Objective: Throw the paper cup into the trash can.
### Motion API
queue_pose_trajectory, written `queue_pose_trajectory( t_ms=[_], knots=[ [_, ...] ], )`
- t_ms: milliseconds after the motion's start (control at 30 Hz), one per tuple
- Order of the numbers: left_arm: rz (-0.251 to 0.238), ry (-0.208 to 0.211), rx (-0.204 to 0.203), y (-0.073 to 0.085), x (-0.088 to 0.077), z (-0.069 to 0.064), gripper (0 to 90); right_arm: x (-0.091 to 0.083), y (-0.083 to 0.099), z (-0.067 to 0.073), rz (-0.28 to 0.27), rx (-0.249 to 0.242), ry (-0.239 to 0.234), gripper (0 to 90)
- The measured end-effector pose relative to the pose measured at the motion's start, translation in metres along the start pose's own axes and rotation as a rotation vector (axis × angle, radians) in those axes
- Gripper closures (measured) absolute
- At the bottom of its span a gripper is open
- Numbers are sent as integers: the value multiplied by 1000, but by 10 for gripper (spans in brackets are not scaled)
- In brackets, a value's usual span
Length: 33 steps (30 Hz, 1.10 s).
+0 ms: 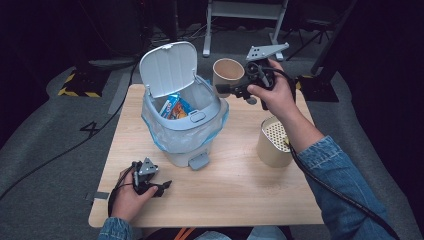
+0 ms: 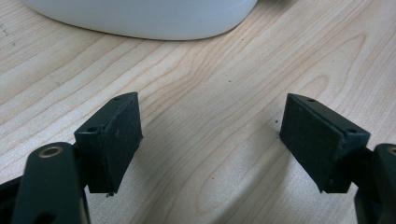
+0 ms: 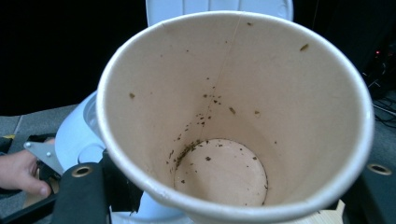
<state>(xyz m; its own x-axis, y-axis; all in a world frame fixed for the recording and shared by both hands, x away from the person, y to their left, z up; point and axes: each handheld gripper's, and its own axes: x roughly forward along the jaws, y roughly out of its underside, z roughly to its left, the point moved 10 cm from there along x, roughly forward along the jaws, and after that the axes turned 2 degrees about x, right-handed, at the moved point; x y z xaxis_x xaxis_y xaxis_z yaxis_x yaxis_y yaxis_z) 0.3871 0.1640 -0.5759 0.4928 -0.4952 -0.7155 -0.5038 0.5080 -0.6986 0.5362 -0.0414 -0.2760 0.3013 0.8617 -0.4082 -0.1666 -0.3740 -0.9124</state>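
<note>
A white pedal bin (image 1: 186, 135) with a blue liner stands mid-table, its lid (image 1: 167, 67) raised. A bright snack packet (image 1: 175, 106) lies inside it. To the right of the bin's rim, above the table's far edge, my right gripper (image 1: 226, 88) is shut on a tan paper cup (image 1: 228, 72). The right gripper view looks into this cup (image 3: 219, 168): no liquid, only dark specks stuck to its wall and bottom. My left gripper (image 1: 165, 187) rests on the table near the front left, its jaws open over bare wood (image 2: 210, 135), with the bin's base (image 2: 140, 18) just ahead.
A tan canister with a perforated white top (image 1: 274, 142) stands on the table's right side, under my right forearm. The bin's pedal (image 1: 198, 161) juts toward me. Beyond the wooden table (image 1: 225, 200) are grey floor and a stand's legs.
</note>
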Motion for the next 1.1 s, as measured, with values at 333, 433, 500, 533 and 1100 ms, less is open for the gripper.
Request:
queue_pose_trajectory(
  t_ms=[333,433,500,533,1100],
  knots=[
    [-1,0,-1,0,0,0,209,29,-4,8,13,-11,-12,299],
    [-1,-1,-2,0,0,0,209,38,-4,11,20,-11,-18,298],
    [-1,-1,-2,0,0,0,209,43,-4,12,23,-10,-21,297],
    [-1,-1,-2,0,0,0,209,46,-3,13,28,-9,-24,297],
    [-2,-5,-3,-2,1,1,209,81,12,21,147,-46,-1,295]
  ],
)
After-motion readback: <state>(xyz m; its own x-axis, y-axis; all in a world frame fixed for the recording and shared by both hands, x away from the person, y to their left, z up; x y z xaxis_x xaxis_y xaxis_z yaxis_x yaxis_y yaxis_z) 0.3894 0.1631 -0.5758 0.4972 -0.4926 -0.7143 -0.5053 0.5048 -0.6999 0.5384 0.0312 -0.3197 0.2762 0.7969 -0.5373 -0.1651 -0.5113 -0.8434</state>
